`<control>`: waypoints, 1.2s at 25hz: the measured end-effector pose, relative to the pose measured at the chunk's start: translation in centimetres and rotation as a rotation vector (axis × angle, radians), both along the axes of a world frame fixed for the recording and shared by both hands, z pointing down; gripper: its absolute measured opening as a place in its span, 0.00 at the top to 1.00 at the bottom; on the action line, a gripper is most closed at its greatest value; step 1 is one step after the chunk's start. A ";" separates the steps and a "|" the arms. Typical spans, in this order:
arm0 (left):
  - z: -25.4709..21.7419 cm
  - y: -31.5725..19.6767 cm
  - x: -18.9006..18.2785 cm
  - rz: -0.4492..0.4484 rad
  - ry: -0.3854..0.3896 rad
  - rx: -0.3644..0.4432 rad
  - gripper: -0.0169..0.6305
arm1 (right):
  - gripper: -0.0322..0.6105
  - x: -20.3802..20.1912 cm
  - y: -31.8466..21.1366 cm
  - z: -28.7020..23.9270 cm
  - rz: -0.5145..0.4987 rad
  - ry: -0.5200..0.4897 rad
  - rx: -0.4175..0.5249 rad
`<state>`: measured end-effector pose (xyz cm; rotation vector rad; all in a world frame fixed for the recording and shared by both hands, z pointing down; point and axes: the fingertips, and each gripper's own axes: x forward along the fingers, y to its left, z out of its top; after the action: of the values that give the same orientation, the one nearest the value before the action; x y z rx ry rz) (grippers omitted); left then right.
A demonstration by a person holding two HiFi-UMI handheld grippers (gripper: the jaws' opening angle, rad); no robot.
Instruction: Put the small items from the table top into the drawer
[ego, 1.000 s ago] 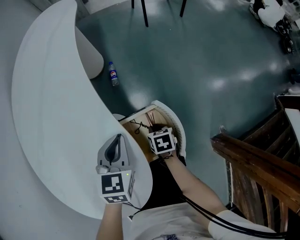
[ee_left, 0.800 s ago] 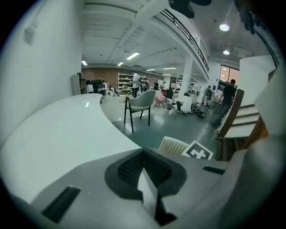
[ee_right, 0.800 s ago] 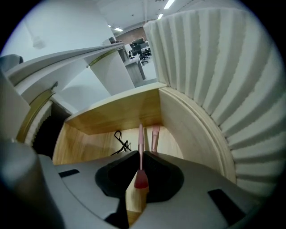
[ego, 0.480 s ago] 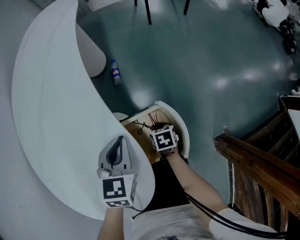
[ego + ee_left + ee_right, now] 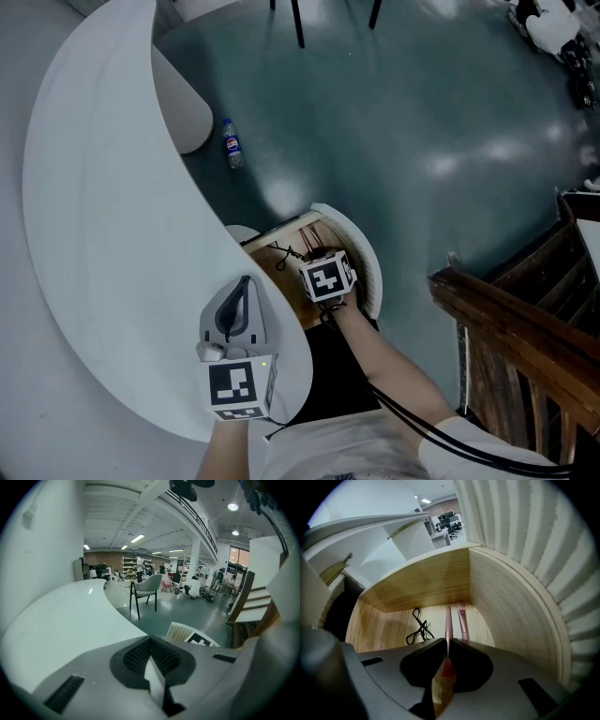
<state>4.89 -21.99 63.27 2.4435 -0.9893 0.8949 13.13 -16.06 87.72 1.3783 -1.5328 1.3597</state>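
Note:
The drawer (image 5: 366,255) stands pulled out of the white curved table (image 5: 103,216), and its wooden floor (image 5: 393,630) shows. My right gripper (image 5: 315,259) hangs inside it, pointing steeply down, shut on a slim pink stick (image 5: 448,620) that reaches toward the floor. A second pink stick (image 5: 462,619) lies beside it, and a black wire item (image 5: 419,628) lies to the left. My left gripper (image 5: 242,287) rests over the table top near its edge, jaws together with nothing between them (image 5: 151,640).
A plastic bottle (image 5: 230,145) lies on the dark floor beyond the table. A wooden stair rail (image 5: 511,323) runs at the right. The drawer's ribbed front wall (image 5: 525,550) rises close on the right of the right gripper. A chair (image 5: 145,587) stands farther off.
My right gripper has sunk a little deeper into the drawer with the pink stick still in its jaws. The left gripper has stayed where it was.

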 end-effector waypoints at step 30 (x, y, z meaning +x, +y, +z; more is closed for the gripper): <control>-2.9 3.9 -4.2 -0.257 0.022 0.037 0.94 | 0.85 -1.0 -1.5 -11.0 -0.105 -0.075 0.271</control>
<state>0.68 -18.06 60.38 2.2814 -1.2860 0.7669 12.08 -17.60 76.73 1.3965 -1.8676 1.1841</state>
